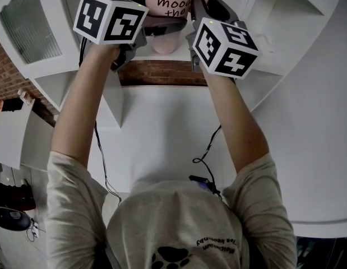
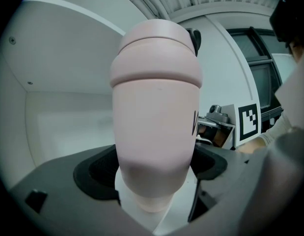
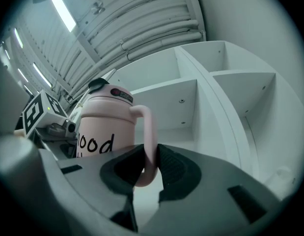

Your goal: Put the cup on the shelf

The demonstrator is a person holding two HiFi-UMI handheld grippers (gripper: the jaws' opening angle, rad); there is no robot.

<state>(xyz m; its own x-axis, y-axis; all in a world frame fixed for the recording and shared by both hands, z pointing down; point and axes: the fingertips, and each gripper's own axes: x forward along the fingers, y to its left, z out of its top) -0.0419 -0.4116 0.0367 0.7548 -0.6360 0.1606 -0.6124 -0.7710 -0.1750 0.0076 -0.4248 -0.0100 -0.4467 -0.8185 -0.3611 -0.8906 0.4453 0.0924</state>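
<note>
You hold the pink cup [image 1: 169,15] with both tools, raised in front of the white shelf [image 3: 218,90]. Your left gripper [image 2: 154,166] is closed on the body of the cup: in the left gripper view, the two dark pads [image 2: 97,173] press on the round wall from both sides, low on the cup. Your right gripper [image 3: 148,167] is clamped on the handle [image 3: 151,132]; in the right gripper view, the thin pink loop sits tightly between the ribbed pads [image 3: 175,168]. The cup stands upright, with its lid [image 3: 110,93] on top (a small black piece [image 3: 97,84] sits on it) and black letters on the side which faces the right gripper. Behind the cup, open compartments of the shelf are visible, with a white partition [image 3: 210,102] between them.

In the head view, the cup is at the top edge, between the two marker cubes [image 1: 109,17], just above the front board of the shelf [image 1: 162,56]. A strip of brick wall [image 1: 161,73] shows below this board. I cannot tell whether the base of the cup touches a board.
</note>
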